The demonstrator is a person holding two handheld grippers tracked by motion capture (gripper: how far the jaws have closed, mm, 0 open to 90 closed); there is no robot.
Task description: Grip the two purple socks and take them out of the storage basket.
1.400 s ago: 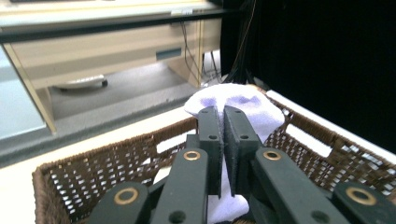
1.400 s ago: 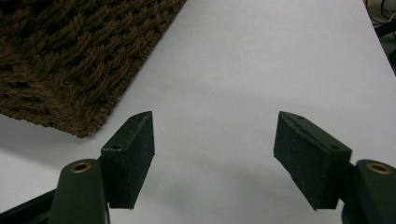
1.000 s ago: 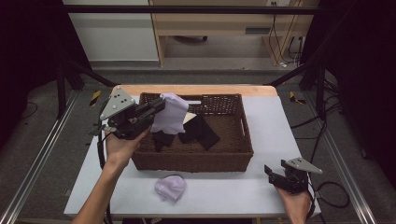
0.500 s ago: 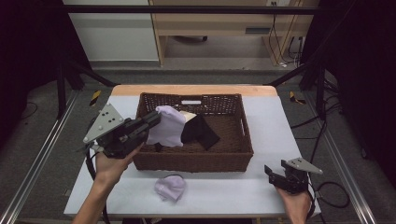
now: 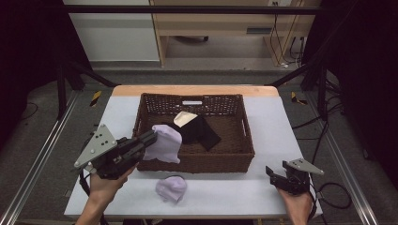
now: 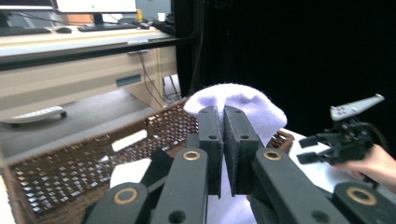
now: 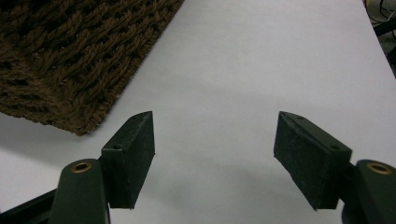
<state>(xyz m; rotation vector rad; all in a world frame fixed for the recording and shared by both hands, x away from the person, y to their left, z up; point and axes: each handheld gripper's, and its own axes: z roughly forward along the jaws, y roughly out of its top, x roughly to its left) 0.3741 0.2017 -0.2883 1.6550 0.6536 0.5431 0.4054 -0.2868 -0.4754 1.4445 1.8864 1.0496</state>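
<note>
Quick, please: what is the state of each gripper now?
Left gripper: closed on the pale purple sock.
Right gripper: open, holding nothing.

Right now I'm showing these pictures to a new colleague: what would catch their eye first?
Probably the left gripper, shut on a lilac sock that hangs over the basket's near-left rim. A second lilac sock lies crumpled on the white table just in front of the basket. The right gripper sits open near the table's near-right corner.
</note>
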